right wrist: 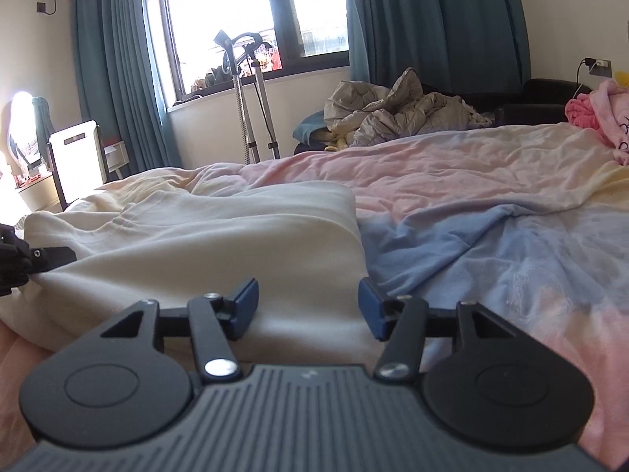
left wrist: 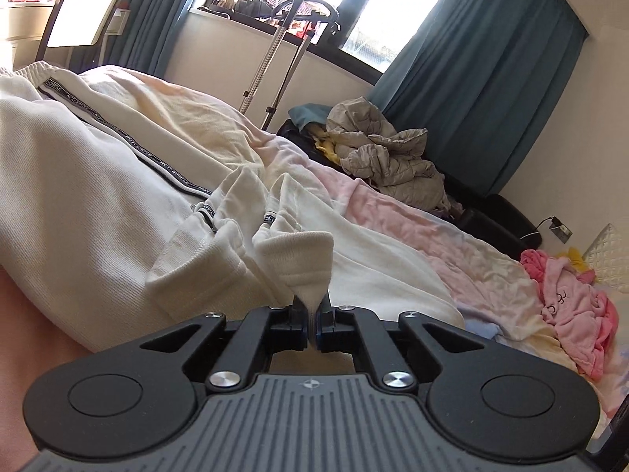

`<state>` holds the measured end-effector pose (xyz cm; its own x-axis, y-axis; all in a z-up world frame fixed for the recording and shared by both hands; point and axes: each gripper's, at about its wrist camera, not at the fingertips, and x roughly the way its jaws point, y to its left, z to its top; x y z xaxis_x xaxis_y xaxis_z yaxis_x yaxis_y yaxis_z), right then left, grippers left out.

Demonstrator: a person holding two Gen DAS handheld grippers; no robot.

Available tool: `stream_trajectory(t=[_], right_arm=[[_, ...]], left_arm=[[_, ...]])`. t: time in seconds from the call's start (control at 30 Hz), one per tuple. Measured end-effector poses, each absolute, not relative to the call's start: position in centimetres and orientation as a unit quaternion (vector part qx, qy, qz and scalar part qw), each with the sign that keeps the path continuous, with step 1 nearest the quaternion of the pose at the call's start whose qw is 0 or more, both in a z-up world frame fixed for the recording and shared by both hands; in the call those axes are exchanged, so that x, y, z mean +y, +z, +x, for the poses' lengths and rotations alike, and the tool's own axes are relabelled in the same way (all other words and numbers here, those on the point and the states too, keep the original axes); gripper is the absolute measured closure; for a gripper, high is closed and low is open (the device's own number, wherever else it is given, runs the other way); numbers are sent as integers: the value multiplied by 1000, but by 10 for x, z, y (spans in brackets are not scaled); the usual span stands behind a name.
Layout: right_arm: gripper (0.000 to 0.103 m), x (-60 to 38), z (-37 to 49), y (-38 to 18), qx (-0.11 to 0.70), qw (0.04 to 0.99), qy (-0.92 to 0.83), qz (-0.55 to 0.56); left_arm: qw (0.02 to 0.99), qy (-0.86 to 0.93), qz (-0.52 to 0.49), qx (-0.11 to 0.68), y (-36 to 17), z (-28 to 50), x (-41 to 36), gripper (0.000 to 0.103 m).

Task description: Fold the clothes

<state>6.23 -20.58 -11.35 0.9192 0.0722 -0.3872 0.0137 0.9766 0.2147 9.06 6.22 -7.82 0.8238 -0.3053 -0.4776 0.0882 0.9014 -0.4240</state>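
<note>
Daylight pours through a wide window (right wrist: 243,19) hung with teal curtains (right wrist: 428,27) onto a bed whose rumpled cover (right wrist: 491,212) runs from cream through pink to pale blue. Beyond the bed, below the sill, a grey quilted jacket (left wrist: 389,157) lies heaped on dark furniture, and a metal stand (right wrist: 251,114) rises in front of the window. A pink fleece garment (left wrist: 578,314) is bunched on the cover toward the head end.

Cream-white trousers (left wrist: 98,204) lie stretched on the bed. In the left wrist view their long axis runs from the ribbed cuffs, close to the camera, up and away to the elastic waistband at the upper left, with a black lettered side stripe (left wrist: 129,137) tracing that line. The cuff ends are crumpled and partly lifted off the cover.

The left gripper (left wrist: 312,320) is clamped on a ribbed cuff (left wrist: 298,259), the fabric pinched thin between its blue pads and rising in a peak above them. In the right wrist view that same gripper shows at the far left edge, gripping the cloth.

The right gripper (right wrist: 308,310) stands released, its jaws well apart, with the folded cream fabric spreading beneath and ahead of them; neither pad presses on it.
</note>
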Motion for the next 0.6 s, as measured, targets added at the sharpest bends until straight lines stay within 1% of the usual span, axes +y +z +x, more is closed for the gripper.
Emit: stream_trajectory(t=[0.1,0.23,0.37,0.47,0.53,0.57,0.6], right_arm=[[43,-211,64,-116,208,972,7,108],[42,-213,59,-123,231,968,5,97],[42,-210,33,-111,242,965,9,105],[40,-198,24,-118,282,955,25,93],[35,-189,25,-129,303,950,30,75],[27,-185,27,-136,310,948,30,64],[17,-183,28,-142,314,947,30,56]], left_arm=[[936,-101,-172,288,-84,90,58,98],[933,-97,-177,298,-92,97,58,98],[932,-99,-181,297,-93,100,58,98],[930,-101,-189,297,-95,102,60,98],[929,-102,-193,297,-95,101,61,98],[929,-103,-193,297,-96,101,61,98],[929,-104,-193,297,-96,100,61,98]])
